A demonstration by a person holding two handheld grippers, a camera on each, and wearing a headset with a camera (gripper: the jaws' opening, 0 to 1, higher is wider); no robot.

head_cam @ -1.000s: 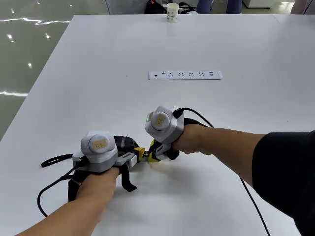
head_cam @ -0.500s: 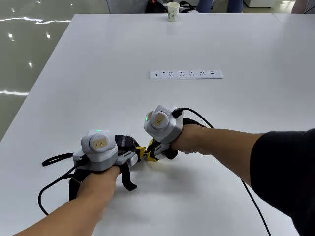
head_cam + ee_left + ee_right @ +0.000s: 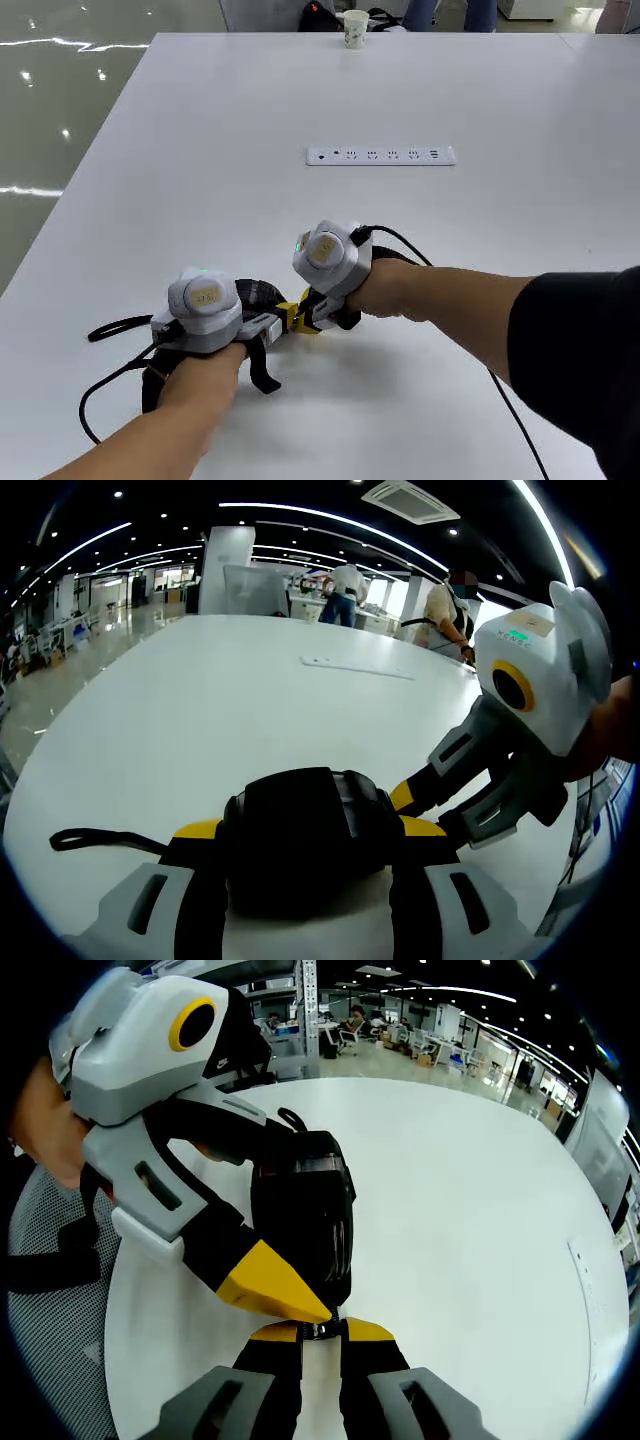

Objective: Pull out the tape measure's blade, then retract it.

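A black tape measure [image 3: 255, 293] lies on the white table [image 3: 200, 150] near its front, with a black wrist strap [image 3: 112, 327] trailing to the left. My left gripper [image 3: 272, 318] is shut on the case, which sits between its yellow-tipped jaws in the left gripper view [image 3: 300, 825]. Facing it from the right, my right gripper [image 3: 303, 318] meets the case's front. Seen in the right gripper view, its tips [image 3: 322, 1332] are pressed together on the small metal end of the blade, right at the mouth of the tape measure [image 3: 300, 1210]. No length of blade is visible.
A white power strip [image 3: 380, 155] lies mid-table beyond the grippers. A paper cup [image 3: 352, 27] stands at the far edge. Black cables run off near my left hand [image 3: 100, 390] and my right arm [image 3: 510, 400]. The table's left edge [image 3: 90, 160] borders a shiny floor.
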